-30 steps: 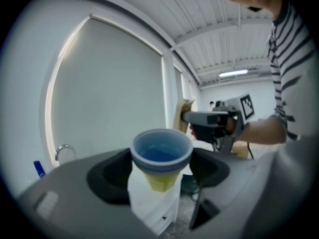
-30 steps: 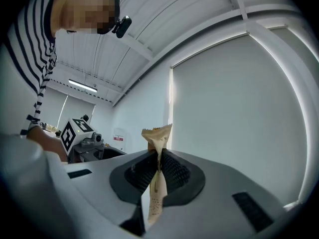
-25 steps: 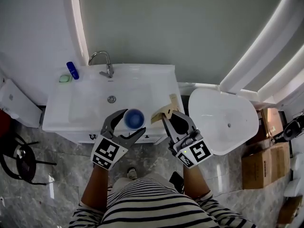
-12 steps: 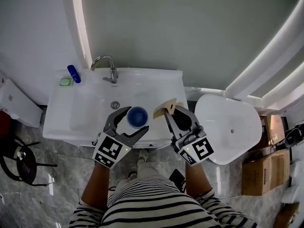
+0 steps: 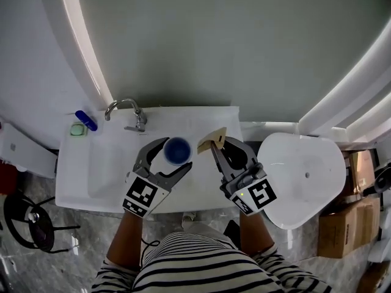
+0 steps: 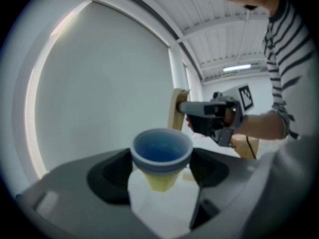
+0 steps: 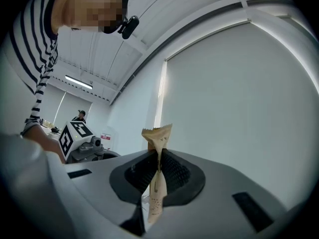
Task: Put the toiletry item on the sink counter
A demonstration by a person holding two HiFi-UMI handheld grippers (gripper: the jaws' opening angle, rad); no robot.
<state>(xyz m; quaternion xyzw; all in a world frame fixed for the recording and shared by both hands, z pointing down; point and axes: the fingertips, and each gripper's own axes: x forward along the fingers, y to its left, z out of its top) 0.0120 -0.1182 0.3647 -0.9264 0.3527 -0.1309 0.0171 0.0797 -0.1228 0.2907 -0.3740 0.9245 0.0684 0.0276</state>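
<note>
At the back left corner of the sink (image 5: 85, 176), a blue bottle (image 5: 86, 120) is lying just beside a small green thing (image 5: 77, 129) that is too small to tell. The faucet (image 5: 126, 111) is standing at the back edge of the sink, a little left of its middle.

The left gripper (image 5: 174, 155) is hovering over the middle of the sink. Its jaws are closing on a cup (image 5: 176, 150) from both sides. The cup is blue inside and yellowish on its lower part. It is sitting upright, mouth up, between the jaws over the sink.

The right gripper (image 5: 222, 144) is hanging over the right part of the sink, near the left gripper but apart from it. Its jaws are pressing together on a thin tan sachet (image 5: 211, 140). The crimped end of the sachet is sticking out free past the tips. So the sachet is also being held over the sink, in the jaws.

Just right of the sink, a white toilet (image 5: 305, 176) is standing. Further right of the sink, cardboard boxes (image 5: 342, 224) are lying on the floor.
</note>
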